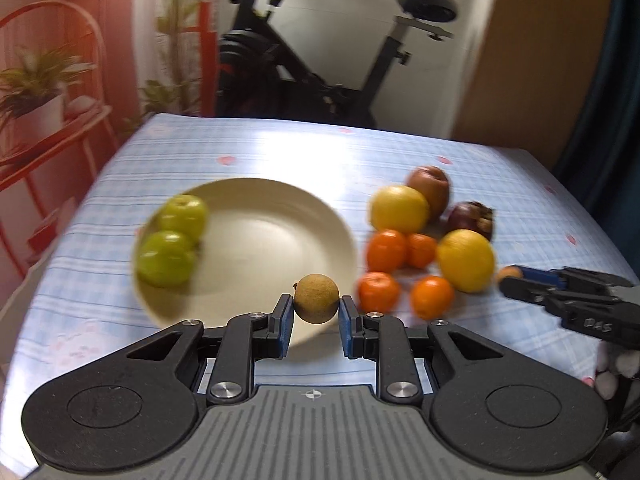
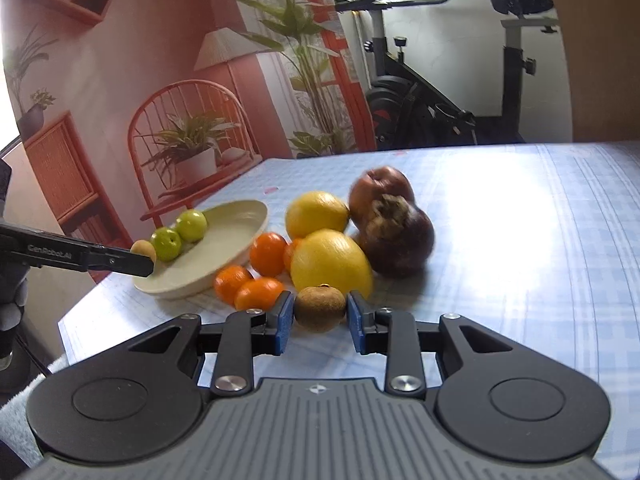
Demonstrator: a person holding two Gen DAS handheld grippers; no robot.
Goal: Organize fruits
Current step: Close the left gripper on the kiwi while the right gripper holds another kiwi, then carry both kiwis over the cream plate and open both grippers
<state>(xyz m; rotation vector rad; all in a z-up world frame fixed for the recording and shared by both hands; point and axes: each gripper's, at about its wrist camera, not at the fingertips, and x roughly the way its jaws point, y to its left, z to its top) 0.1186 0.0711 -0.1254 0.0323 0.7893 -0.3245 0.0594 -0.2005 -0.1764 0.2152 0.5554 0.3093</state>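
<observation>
A plate (image 1: 256, 248) sits on a table (image 1: 280, 152), left of a cluster of loose fruit. Two apples (image 1: 176, 240) rest side by side in the plate's left part, touching each other. In the cluster, four mandarins (image 1: 400, 268) lie nearest the plate. Two lemons (image 1: 466, 260) sit among them, one behind the mandarins and one to their right. Behind the lemons lie a mangosteen (image 1: 470, 218) and, farthest back, a larger round fruit (image 1: 430, 184).

The left gripper (image 1: 316, 316) holds a small round fruit (image 1: 316, 298) between its fingers, over the plate's near rim. The right gripper (image 2: 320, 318) holds another small fruit (image 2: 320, 308) just before the cluster's near edge. Beyond the table's far edge stands an exercise bike (image 1: 304, 60).
</observation>
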